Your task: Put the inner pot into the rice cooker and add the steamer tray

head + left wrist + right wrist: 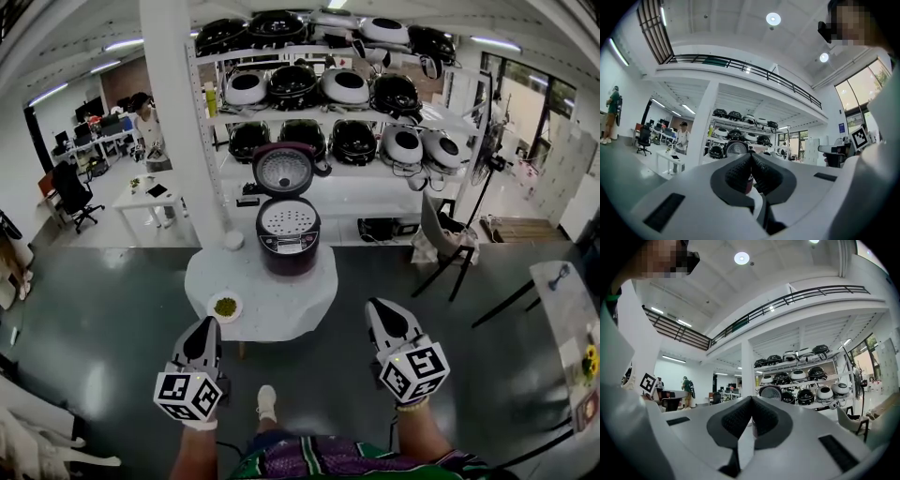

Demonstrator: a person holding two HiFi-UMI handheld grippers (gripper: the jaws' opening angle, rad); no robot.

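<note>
White bench (pixel 281 305) on dark floor (pixel 103 328), cooker-filled shelves (pixel 218 118) behind. Open rice cooker (pixel 288 239) at its far edge, well beyond left hand-held gripper (pixel 207 325) and right hand-held gripper (pixel 376 307), jaws together, empty.

Steamer tray (pixel 288 217) covers rice cooker (pixel 288 255) interior; dish (pixel 213 312) contents too small.

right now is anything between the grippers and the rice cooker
Nothing tall does. The rice cooker stands open at the far side of the table, perforated tray already in it. A dish of green bits lies near the table's front left edge, about on the left gripper's line to the cooker. The right gripper's way looks clear.
</note>
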